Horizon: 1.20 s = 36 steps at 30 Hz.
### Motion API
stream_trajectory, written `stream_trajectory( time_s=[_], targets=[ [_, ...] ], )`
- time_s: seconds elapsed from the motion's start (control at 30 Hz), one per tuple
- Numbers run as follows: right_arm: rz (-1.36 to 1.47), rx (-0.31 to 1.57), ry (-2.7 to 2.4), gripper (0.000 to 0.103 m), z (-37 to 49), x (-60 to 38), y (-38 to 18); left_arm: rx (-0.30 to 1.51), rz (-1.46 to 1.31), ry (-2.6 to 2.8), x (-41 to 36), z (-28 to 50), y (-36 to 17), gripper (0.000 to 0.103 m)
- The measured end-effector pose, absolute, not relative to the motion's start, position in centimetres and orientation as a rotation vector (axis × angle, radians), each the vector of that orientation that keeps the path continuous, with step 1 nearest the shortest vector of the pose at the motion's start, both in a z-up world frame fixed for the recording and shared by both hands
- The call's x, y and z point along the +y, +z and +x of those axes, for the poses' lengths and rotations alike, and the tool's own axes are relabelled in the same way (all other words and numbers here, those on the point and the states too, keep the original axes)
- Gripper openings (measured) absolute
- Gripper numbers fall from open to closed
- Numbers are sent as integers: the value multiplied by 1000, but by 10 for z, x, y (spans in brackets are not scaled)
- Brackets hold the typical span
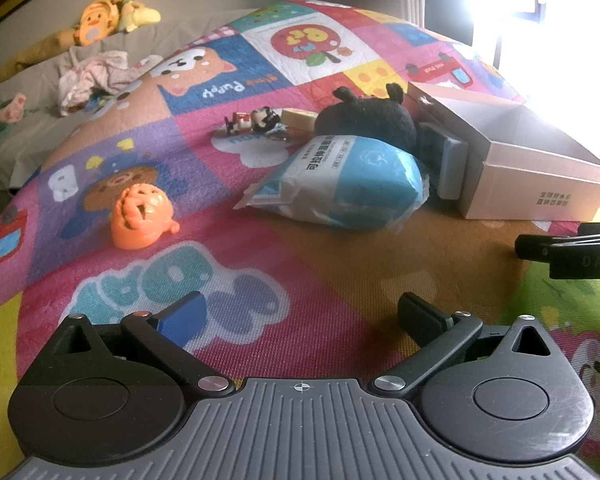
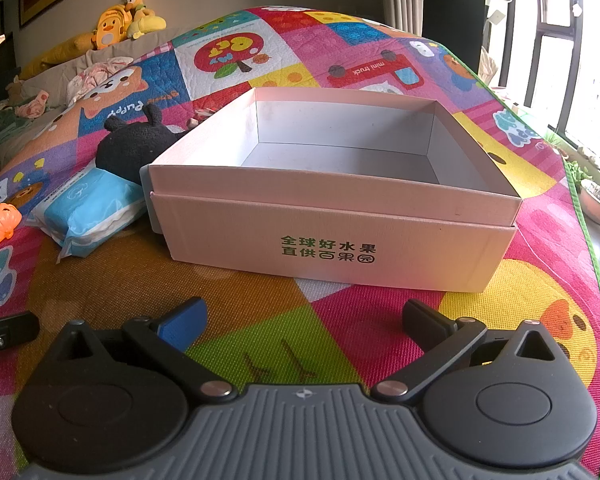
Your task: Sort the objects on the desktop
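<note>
Both grippers hang over a bright patchwork play mat (image 1: 340, 264) with their jaws spread wide and nothing between them. The left gripper (image 1: 300, 316) points toward a loose cluster of things: an orange ball-shaped toy (image 1: 142, 216) lies alone to its left, well apart from a blue-and-white plastic pack (image 1: 340, 178) that leans against a black plush toy (image 1: 364, 118). Behind the pack sit a small red-and-black figure (image 1: 254, 120) and a pale block (image 1: 298, 118) — too small to make out further. A grey rectangular object (image 1: 448, 164) is wedged between the plush and the pink cardboard box (image 1: 536, 194). The right gripper (image 2: 304, 316) faces that box (image 2: 332, 240) squarely — it is open-topped, its white inside bare, green printed characters on its near wall. From this side the plush (image 2: 134, 146) and pack (image 2: 88, 208) touch the box's left corner.
</note>
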State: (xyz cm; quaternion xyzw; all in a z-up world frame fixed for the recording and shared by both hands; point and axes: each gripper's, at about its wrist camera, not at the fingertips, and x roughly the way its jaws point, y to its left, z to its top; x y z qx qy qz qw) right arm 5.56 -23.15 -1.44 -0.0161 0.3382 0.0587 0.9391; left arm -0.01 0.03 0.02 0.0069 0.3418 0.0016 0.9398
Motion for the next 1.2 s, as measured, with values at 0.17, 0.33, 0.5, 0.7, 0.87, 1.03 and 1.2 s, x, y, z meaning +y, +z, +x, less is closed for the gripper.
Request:
stream_trajectory(
  time_s=[0.17,0.33,0.5,0.7,0.87,1.03,1.2],
  targets=[
    [-34,690,119,103,56,-231,-14,697,14,3,0,0,0,103],
    [-33,690,119,103,56,-232,-15,697,14,3,0,0,0,103],
    [-31,691,120,103,56,-231,-15,697,15,3,1,0,0,103],
    [-31,691,119,103,56,-231,-15,697,13,2,1,0,0,103],
    [-29,692,119,103,55,-230,-14,698,10,0,1,0,0,103],
    [-24,691,119,103,57,-229,-15,698,12,1,3,1,-2,103],
    [-24,692,119,103,55,-230,-15,698,13,1,3,1,-2,103]
  ],
)
